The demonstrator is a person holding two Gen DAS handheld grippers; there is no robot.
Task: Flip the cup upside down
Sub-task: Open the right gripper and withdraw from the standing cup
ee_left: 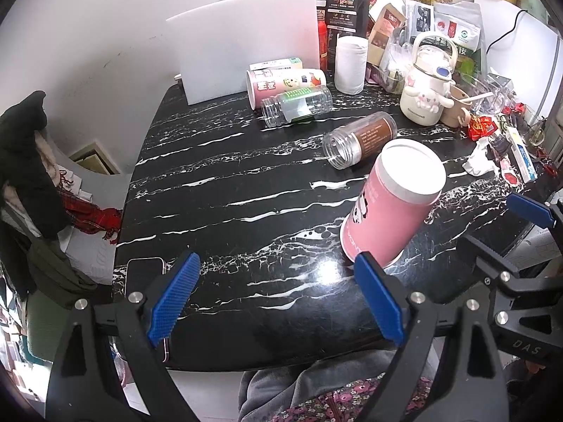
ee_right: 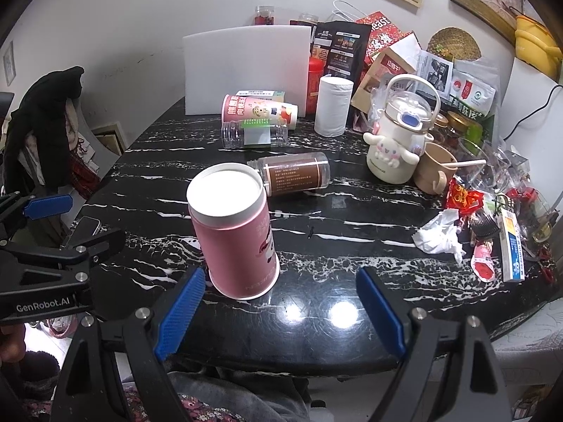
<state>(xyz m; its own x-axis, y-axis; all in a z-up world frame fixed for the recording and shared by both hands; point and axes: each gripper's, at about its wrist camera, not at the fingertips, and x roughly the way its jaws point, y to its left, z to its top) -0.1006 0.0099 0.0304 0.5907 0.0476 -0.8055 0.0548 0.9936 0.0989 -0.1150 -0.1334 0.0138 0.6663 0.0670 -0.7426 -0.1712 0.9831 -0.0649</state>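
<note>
1. My left gripper (ee_left: 278,299) is spread wide with nothing between its blue pads; it hovers low over the near edge of the black marble table (ee_left: 225,190).
2. My right gripper (ee_right: 281,313) is just as wide apart and holds nothing either, also at the near edge.
3. The pink cup (ee_right: 235,232) stands on the table mouth down, its white base facing up. In the left wrist view it sits just beyond my left gripper's right-hand pad (ee_left: 378,299); in the right wrist view it is just past my right gripper's left-hand pad (ee_right: 181,311). I cannot tell whether either pad touches it.
4. Behind the cup a clear jar with a brown label (ee_right: 293,174) lies on its side, and farther back a clear jar with a green label (ee_right: 255,134) lies against a second pink cup (ee_right: 258,112) that is also on its side.
5. A white board (ee_right: 246,68) leans at the wall; a white toilet roll (ee_right: 332,105) stands to its right.
6. A white character bottle (ee_right: 399,133) and crumpled tissue (ee_right: 440,235) sit on the cluttered right side.
7. A phone (ee_left: 146,272) lies at the table's near left corner.
</note>
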